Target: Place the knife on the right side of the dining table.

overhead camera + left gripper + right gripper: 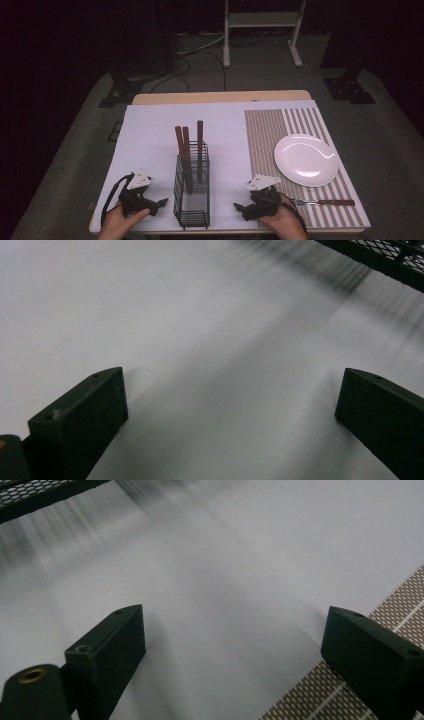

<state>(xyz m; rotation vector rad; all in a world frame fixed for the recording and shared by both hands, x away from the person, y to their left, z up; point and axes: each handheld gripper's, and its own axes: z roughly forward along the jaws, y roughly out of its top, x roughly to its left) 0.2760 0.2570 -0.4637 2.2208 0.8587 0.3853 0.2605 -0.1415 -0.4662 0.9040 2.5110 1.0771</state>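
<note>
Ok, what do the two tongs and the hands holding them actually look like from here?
Both are black handheld units. The left tongs and right tongs each carry a light grey three-cornered plate on top and trail a black cable looping back past the hand. Up close, each has two blocky matte-black jaws with small screw holes; the right gripper view also shows a brass-coloured ring at the base. The hands are bare, with no sleeves in frame.

A black wire caddy [191, 192] stood between the left gripper [161, 203] and the right gripper [239, 206], near both, on a white table cover [150, 135]. Three wooden-handled utensils [186, 145] stood upright in its far compartment. Just to the right of the right gripper, a wooden-handled fork [322, 202] lay on a striped placemat [265, 135]. Beyond the fork and farther from that gripper, a white plate [306, 160] sat on the same mat. Far beyond both grippers, a white stand [262, 20] stood on the floor.
</note>
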